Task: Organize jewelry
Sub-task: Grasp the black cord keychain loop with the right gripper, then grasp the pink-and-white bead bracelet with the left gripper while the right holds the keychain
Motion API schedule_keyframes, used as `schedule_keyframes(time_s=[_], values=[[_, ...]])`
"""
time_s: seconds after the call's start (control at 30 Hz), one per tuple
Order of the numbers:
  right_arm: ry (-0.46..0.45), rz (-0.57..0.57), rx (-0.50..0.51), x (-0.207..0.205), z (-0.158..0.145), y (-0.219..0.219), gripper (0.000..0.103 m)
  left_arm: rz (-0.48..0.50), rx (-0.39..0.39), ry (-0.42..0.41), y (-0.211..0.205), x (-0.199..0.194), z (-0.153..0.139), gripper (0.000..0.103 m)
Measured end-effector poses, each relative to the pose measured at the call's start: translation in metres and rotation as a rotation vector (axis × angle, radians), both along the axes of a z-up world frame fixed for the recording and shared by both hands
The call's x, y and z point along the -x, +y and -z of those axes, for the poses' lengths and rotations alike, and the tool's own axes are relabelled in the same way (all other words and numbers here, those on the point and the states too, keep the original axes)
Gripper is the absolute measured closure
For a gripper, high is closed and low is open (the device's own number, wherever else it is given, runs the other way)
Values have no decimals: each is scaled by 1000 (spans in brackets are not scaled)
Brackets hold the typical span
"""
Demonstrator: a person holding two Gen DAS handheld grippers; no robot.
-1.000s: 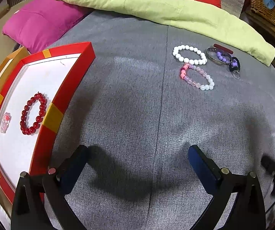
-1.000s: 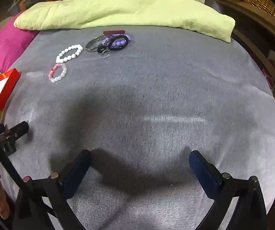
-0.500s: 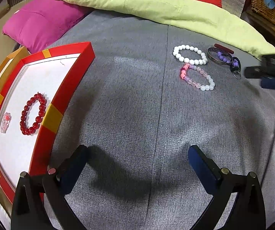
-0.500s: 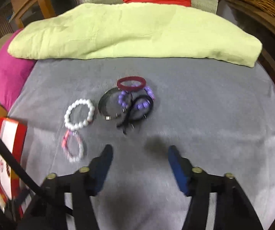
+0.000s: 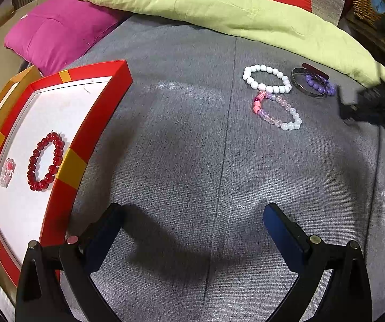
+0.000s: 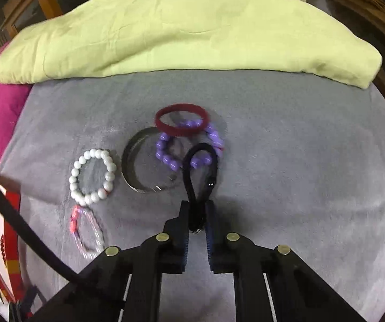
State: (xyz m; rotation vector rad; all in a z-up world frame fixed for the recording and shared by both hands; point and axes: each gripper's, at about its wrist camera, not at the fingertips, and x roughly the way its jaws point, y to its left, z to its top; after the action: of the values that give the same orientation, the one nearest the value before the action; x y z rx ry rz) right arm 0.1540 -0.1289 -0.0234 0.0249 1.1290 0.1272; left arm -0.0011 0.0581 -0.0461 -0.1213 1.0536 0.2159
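right tool (image 6: 197, 216): jaws have just been closing, now pinched on the near end of a black cord loop bracelet (image 6: 200, 171), which runs out toward 12 o'clock.
left tool (image 5: 192, 224): jaws wide apart, nothing between them, over bare grey fabric surface (image 5: 192, 161).
around the cord: purple bead bracelet (image 6: 165, 155) under its far end; dark red band (image 6: 181, 123) at 12; silver metal bangle (image 6: 136, 166) at 10; white bead bracelet (image 6: 93, 177) and pink-and-clear bead bracelet (image 6: 85, 230) at 9.
red-rimmed white tray (image 5: 96, 123): at 9 from left tool.
done: red bead bracelet (image 5: 45, 161) and small pink piece (image 5: 7, 171) in tray.
left: six pieces.
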Motion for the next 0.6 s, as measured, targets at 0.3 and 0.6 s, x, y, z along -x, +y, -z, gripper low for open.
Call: schedule_keyframes(time_s=[0.3,0.6], values=[[-73,66,-147,70,-1,-72,93,-4,-7,-15,0,2,0,0],[-141,26,-243,96,-6,-75,93,49,-25,-109,-14,9,-21,0]])
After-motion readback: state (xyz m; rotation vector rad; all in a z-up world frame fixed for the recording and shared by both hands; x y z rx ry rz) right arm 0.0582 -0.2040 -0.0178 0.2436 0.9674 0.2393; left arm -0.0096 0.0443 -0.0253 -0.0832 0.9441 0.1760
